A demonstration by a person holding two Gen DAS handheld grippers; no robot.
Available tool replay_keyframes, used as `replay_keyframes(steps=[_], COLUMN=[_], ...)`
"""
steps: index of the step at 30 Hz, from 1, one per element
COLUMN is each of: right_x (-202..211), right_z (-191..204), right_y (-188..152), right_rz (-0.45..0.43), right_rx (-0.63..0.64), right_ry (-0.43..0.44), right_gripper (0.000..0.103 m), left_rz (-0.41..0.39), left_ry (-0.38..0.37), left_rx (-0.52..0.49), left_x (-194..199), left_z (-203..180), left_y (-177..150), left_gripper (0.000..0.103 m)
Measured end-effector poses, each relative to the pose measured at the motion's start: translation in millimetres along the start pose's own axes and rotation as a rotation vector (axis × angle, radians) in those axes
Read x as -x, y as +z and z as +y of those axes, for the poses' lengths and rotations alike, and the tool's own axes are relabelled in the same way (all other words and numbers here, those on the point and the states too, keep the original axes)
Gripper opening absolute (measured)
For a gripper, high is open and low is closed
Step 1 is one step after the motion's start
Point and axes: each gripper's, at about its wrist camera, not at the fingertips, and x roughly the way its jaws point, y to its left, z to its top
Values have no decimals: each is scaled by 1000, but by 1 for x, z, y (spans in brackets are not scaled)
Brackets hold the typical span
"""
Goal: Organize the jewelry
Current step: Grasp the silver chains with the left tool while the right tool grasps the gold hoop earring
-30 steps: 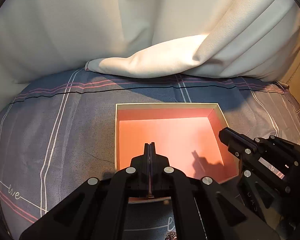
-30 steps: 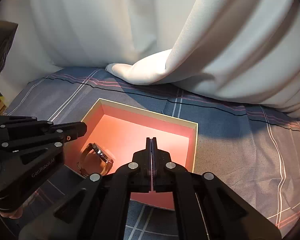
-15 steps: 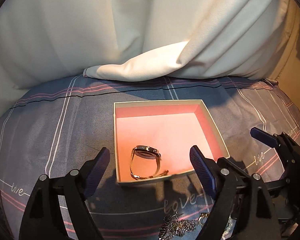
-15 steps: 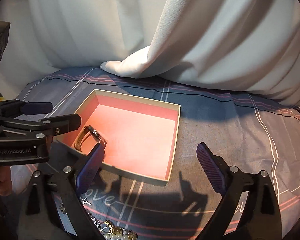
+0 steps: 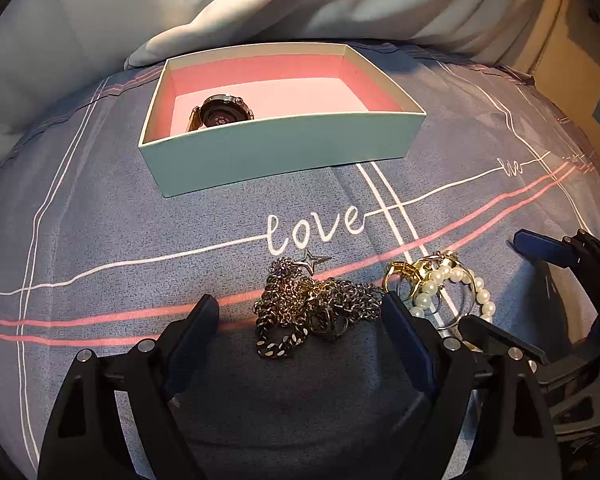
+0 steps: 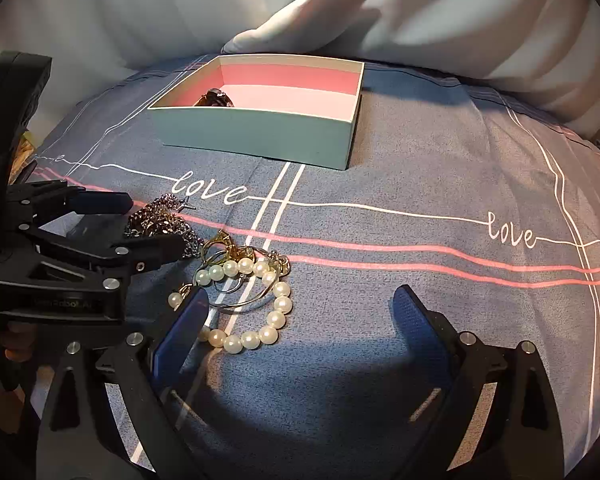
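An open box [image 5: 284, 148] with a pink inside stands on the blue bedsheet; it also shows in the right wrist view [image 6: 260, 136]. A watch [image 5: 220, 114] lies in its left near corner, partly hidden in the right wrist view [image 6: 216, 99]. A tangled metal chain [image 5: 308, 306] with a star charm lies between the open jaws of my left gripper [image 5: 300, 312]. A pearl bracelet [image 6: 256, 300] with gold rings [image 6: 224, 246] lies just right of the chain. My right gripper [image 6: 300, 308] is open and empty, its left finger beside the pearls.
White curtain cloth [image 5: 260, 4] hangs behind the box and rests on the sheet. A cardboard box [image 5: 580, 60] stands at the far right. The sheet [image 6: 460, 184] has white "love" lettering and pink stripes.
Both grippers have opened and pulled back from the box and dropped low over the sheet. The watch now lies in the box. The chain and pearls have come into view.
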Motion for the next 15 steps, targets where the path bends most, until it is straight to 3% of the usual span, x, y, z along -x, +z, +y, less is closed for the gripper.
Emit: replay_keyframes(steps=[5, 8, 9, 11, 14, 15], right_x=[-6, -12, -14, -19, -24, -24], right_z=[5, 11, 14, 19, 28, 29], right_y=[2, 7, 9, 13, 16, 17], right_rz=[0, 9, 9, 15, 24, 23], right_rx=[3, 1, 5, 17, 51, 60], right_ry=[35, 57, 64, 74, 54, 48], right_gripper=[92, 91, 89, 85, 71, 58], left_rz=[-8, -22, -23, -31, -45, -57], left_ry=[3, -14, -27, -37, -36, -39], left_rx=[-39, -39, -40, -41, -30, -23], left_x=[-2, 1, 2, 3, 8, 11], left_z=[-2, 0, 1, 1, 2, 4], left_y=[3, 6, 7, 10, 13, 15], left_gripper=[78, 50, 35, 25, 24, 24])
